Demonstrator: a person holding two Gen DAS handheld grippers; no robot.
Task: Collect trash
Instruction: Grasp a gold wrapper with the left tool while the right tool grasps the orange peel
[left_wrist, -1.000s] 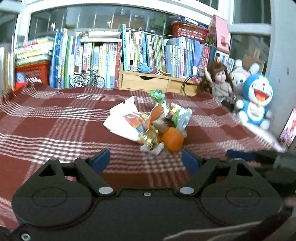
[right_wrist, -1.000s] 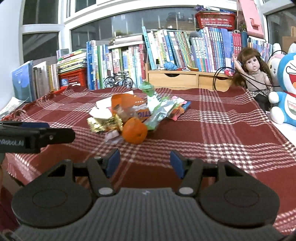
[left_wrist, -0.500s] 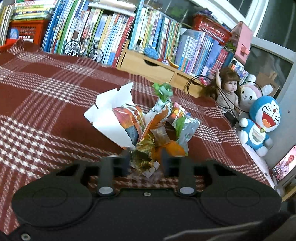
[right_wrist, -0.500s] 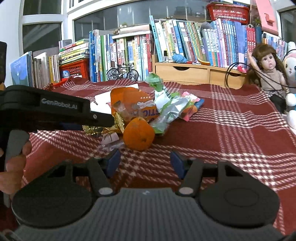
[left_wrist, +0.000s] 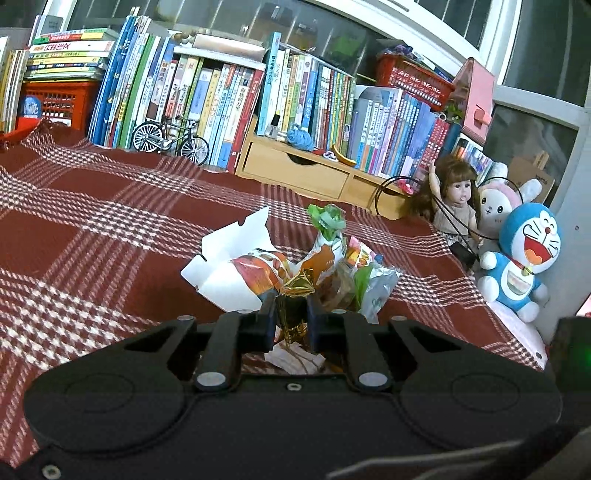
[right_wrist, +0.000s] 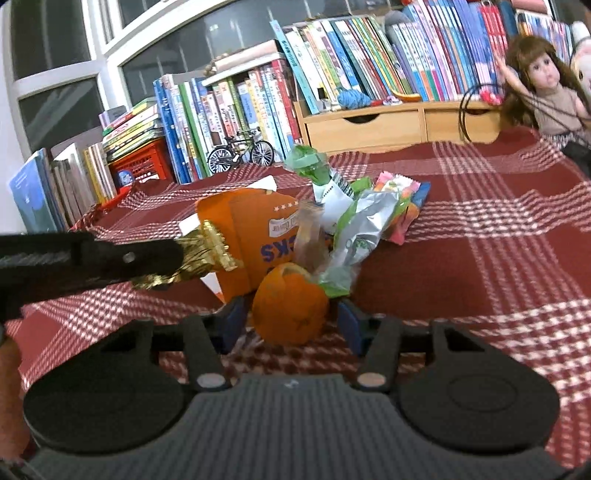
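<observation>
Left wrist view shows the left gripper closed tight on a gold foil wrapper at the near edge of the trash pile on the red plaid cloth. The foil looks light and crinkly; pinched mid-body like this it should lift easily, though it may tear or slip if tugged against its neighbours.

From the right wrist view, the right gripper stands open around an orange peel, a finger just beside each flank, not yet squeezing. The peel seems a hollow, soft shell, so a gentle grip across its widest part would suit; a hard squeeze would likely crush it.

Behind it, touching or overlapping, lie an orange snack carton, a silver-green packet and a white paper box, all light and easily dragged along. No bin is in view.
</observation>
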